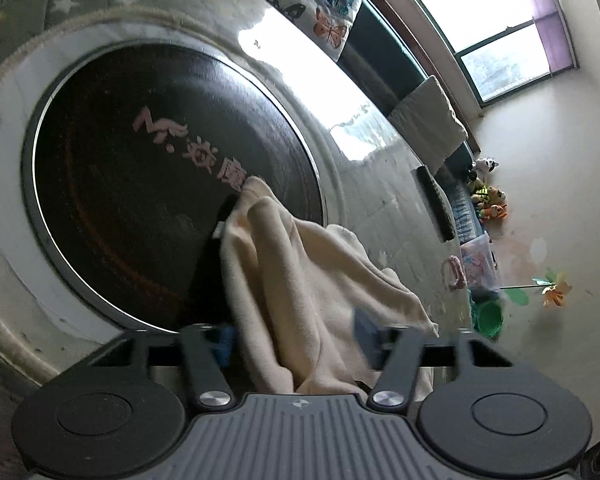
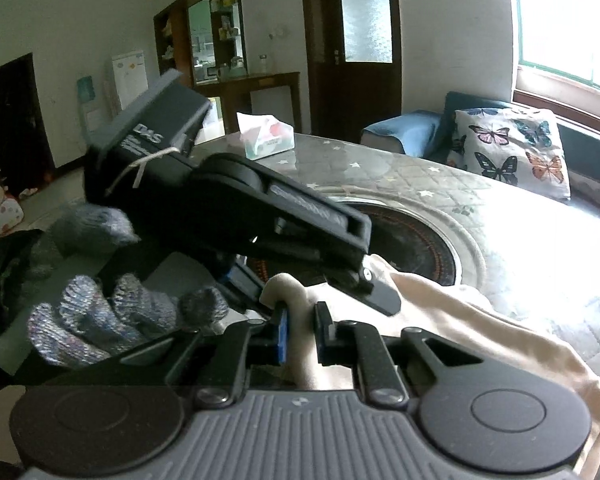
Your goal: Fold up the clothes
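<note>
A cream fleece garment (image 1: 312, 280) lies bunched on the table, partly over the round black cooktop (image 1: 140, 184). In the left wrist view it runs between the left gripper's (image 1: 296, 344) fingers, which stand wide apart with the cloth draped over them. In the right wrist view the right gripper (image 2: 302, 336) is closed on a fold of the same garment (image 2: 440, 308). The left gripper's body (image 2: 228, 200) and a grey knit-gloved hand (image 2: 112, 316) sit just above and left of it.
The table has a quilted star-print cover (image 2: 440, 184) and a tissue box (image 2: 266, 136) at its far side. A butterfly cushion (image 2: 512, 152) sits on the sofa under the window. Toys and a green bowl (image 1: 490, 316) lie beyond the table edge.
</note>
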`<act>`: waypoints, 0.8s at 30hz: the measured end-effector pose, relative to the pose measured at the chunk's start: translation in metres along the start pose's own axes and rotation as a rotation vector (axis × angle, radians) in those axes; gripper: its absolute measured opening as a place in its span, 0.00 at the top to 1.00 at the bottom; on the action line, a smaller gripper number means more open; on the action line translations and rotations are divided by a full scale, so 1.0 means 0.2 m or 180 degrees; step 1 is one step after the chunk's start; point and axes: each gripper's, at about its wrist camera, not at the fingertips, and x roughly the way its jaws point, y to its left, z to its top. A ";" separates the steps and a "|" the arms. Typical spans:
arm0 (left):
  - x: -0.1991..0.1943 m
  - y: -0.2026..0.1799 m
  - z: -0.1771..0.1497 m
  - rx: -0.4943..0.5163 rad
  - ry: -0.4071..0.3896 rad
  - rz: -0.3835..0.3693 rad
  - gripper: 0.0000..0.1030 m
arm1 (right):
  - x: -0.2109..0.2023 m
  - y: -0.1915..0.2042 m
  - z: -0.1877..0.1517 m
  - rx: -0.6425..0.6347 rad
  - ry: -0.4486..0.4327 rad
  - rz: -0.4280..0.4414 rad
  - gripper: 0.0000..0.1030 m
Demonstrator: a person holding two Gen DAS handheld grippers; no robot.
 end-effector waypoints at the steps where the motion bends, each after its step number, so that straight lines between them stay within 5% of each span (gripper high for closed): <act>1: 0.01 0.01 0.00 -0.0020 0.0013 -0.0002 0.66 | 0.00 0.00 0.00 -0.0002 -0.0003 0.0002 0.88; 3: 0.01 0.01 0.00 -0.0021 0.0015 0.0002 0.75 | 0.00 0.00 -0.01 0.0001 0.0002 0.0012 0.88; 9: 0.02 0.02 0.00 0.0056 -0.0017 0.0037 0.80 | -0.05 -0.03 -0.05 0.0128 0.0020 0.0033 0.86; 21: 0.00 0.02 -0.02 0.0145 -0.0091 0.0092 0.80 | -0.24 -0.46 -0.30 0.0872 0.0221 -0.0961 0.85; 24: 0.00 0.01 -0.02 0.0169 -0.0093 0.0115 0.80 | -0.29 -0.53 -0.33 0.1022 0.0185 -0.0995 0.87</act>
